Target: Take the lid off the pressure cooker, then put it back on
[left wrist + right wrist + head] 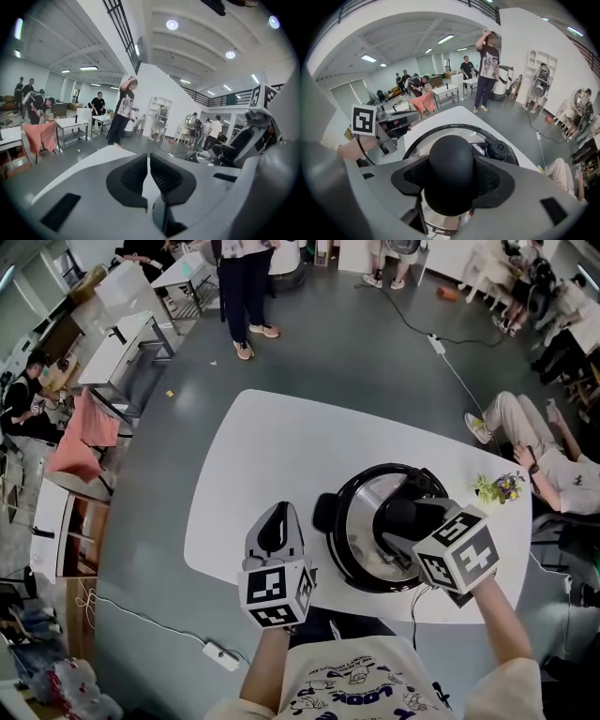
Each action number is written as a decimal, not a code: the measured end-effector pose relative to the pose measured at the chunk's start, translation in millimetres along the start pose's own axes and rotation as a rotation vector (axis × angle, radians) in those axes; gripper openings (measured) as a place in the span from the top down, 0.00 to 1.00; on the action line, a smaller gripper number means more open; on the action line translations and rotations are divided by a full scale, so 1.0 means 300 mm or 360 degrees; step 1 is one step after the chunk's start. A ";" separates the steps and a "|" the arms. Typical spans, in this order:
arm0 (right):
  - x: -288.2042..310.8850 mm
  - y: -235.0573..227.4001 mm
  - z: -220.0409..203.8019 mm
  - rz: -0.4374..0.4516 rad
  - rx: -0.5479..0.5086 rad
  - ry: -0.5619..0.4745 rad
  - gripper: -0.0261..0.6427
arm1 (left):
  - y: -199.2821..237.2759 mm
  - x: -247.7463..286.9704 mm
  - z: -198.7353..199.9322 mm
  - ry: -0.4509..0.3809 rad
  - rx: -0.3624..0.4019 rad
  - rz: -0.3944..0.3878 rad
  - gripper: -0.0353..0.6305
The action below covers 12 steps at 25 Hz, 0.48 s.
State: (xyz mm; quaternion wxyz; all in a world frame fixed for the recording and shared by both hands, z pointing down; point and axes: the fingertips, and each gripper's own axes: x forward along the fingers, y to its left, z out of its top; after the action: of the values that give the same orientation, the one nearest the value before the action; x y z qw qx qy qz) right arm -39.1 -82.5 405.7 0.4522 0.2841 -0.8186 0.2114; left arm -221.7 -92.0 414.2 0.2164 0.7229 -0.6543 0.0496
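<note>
Large open hall. Floor (375, 362) is grey and smooth. A white worktop (272, 446) with rounded corners stands mid-floor. White tables (122, 348) run along the left, with a salmon cloth (80, 442) draped beside them. A power strip (436, 343) with its cable lies on the floor. The ceiling is white, with round lamps (172, 24) and strip lights (91, 68). A railed mezzanine (220, 98) is at the back, and a white shelf unit (158, 117) stands by the wall. One person (246, 287) stands; others sit.

A: Cooker (343, 538) where?
B: On table (253, 456), right half, nr front edge. Lid (370, 518) on it.
A: L gripper (275, 521)?
B: Left of cooker, apart. R gripper (405, 518) over lid, knob (451, 164) btwn its jaws.
</note>
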 end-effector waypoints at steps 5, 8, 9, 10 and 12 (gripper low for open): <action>0.030 -0.010 -0.006 -0.0011 -0.0042 0.0038 0.52 | 0.000 0.036 -0.014 0.0027 -0.0007 -0.0008 0.92; 0.043 -0.012 -0.014 -0.0018 -0.0051 0.0044 0.52 | -0.005 0.050 -0.031 0.0043 -0.0022 -0.0016 0.87; 0.047 -0.013 -0.015 -0.0017 -0.0052 0.0045 0.52 | -0.007 0.054 -0.037 0.0049 -0.0026 -0.0017 0.86; 0.052 -0.013 -0.017 -0.0014 -0.0057 0.0047 0.52 | -0.009 0.059 -0.043 0.0056 -0.0029 -0.0018 0.86; 0.062 -0.011 -0.025 -0.0009 -0.0078 0.0053 0.52 | -0.013 0.068 -0.058 0.0069 -0.0038 -0.0023 0.85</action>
State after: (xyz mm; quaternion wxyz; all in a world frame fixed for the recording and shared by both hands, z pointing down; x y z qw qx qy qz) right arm -40.3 -85.4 425.8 0.4732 0.2719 -0.8150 0.1948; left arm -211.6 -104.0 436.3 0.2395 0.7237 -0.6448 0.0560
